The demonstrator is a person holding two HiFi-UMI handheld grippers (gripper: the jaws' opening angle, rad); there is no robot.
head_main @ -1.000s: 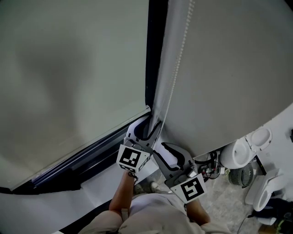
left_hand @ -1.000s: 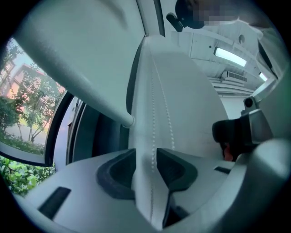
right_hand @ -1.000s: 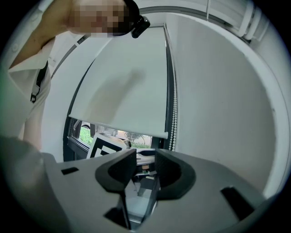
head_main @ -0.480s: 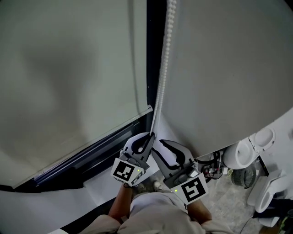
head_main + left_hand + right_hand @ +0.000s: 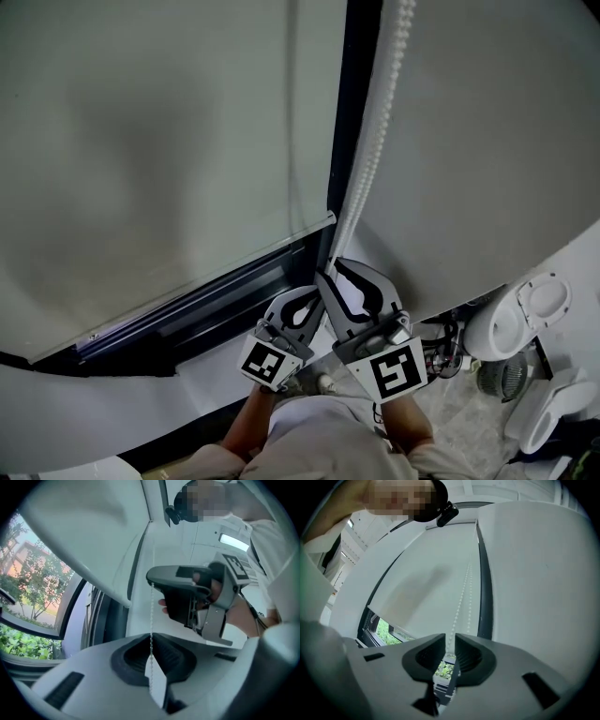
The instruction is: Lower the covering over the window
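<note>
A pale roller blind (image 5: 159, 141) covers most of the window, and its bottom bar (image 5: 216, 272) hangs just above the dark sill. The white bead chain (image 5: 375, 141) runs down beside the black frame. My left gripper (image 5: 317, 298) is shut on the bead chain (image 5: 151, 620), which passes through the pinched jaws (image 5: 151, 645). Just above it, my right gripper (image 5: 336, 269) is closing around the same chain. The bead chain (image 5: 460, 604) runs between its pads (image 5: 449, 644) with a narrow gap still showing. Greenery shows under the blind (image 5: 426, 588).
The black window frame (image 5: 352, 112) and dark sill track (image 5: 187, 314) lie left of the chain. A plain wall (image 5: 487, 141) is on the right. White rounded fixtures (image 5: 520, 314) and a small fan (image 5: 494, 375) stand on the floor at the lower right.
The left gripper has shut on the bead chain and dropped lower. The right gripper has climbed the chain above the left one, and its jaws have narrowed.
</note>
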